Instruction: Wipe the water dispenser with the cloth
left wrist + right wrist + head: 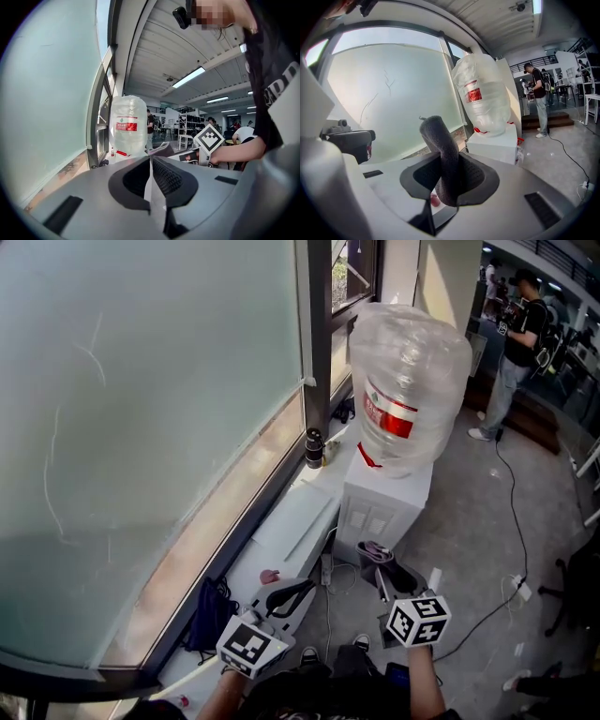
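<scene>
The water dispenser (382, 505) is a white cabinet by the window, with a big clear bottle (410, 381) bearing a red label on top; both also show in the right gripper view, dispenser (497, 140) and bottle (483, 93). My right gripper (382, 576) is shut on a dark grey cloth (441, 152), which sticks up from between the jaws. It hovers in front of the dispenser, not touching it. My left gripper (292, 596) is lower left of the dispenser, jaws shut with nothing in them (150, 161). The bottle (127, 126) stands far ahead in its view.
A frosted window (141, 427) and a white ledge (291, 531) run along the left. A dark bottle (313, 448) stands on the sill. A blue bag (210, 617) lies below. A cable (511, 521) crosses the floor to a power strip (520, 588). A person (516, 343) stands at the back right.
</scene>
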{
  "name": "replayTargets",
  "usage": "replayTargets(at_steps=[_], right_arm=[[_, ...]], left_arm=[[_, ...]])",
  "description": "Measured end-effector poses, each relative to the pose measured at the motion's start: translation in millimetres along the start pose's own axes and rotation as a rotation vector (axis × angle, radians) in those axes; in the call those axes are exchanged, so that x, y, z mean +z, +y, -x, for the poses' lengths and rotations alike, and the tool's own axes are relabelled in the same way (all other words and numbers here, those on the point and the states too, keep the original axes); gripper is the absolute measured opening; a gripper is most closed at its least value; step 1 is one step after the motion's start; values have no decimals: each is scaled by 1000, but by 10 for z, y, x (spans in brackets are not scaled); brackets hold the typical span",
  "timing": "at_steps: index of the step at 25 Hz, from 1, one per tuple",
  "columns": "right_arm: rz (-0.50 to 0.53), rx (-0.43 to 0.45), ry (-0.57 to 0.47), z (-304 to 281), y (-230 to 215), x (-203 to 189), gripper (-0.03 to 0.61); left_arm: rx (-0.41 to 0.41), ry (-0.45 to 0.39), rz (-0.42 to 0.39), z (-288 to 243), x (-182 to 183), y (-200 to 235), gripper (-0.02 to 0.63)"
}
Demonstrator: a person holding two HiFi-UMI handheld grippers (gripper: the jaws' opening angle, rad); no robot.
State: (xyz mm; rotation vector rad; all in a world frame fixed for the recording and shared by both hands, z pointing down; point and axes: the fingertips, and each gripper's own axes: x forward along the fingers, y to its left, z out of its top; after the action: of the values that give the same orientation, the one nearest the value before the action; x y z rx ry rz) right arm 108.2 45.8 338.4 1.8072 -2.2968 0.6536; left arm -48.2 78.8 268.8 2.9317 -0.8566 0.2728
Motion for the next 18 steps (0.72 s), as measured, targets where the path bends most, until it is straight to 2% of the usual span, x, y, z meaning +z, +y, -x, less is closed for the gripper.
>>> replayTargets(at_steps=[4,9,18], right_arm=[[6,1,7,-372,-196,131,104],[10,27,31,-929,-450,258,104],[-100,20,156,-2090,-891,-15,104]], left_arm=[[9,0,2,-194,25,108,20],[65,7,27,-460,65,261,20],[174,27,47,-806,172,527,20]])
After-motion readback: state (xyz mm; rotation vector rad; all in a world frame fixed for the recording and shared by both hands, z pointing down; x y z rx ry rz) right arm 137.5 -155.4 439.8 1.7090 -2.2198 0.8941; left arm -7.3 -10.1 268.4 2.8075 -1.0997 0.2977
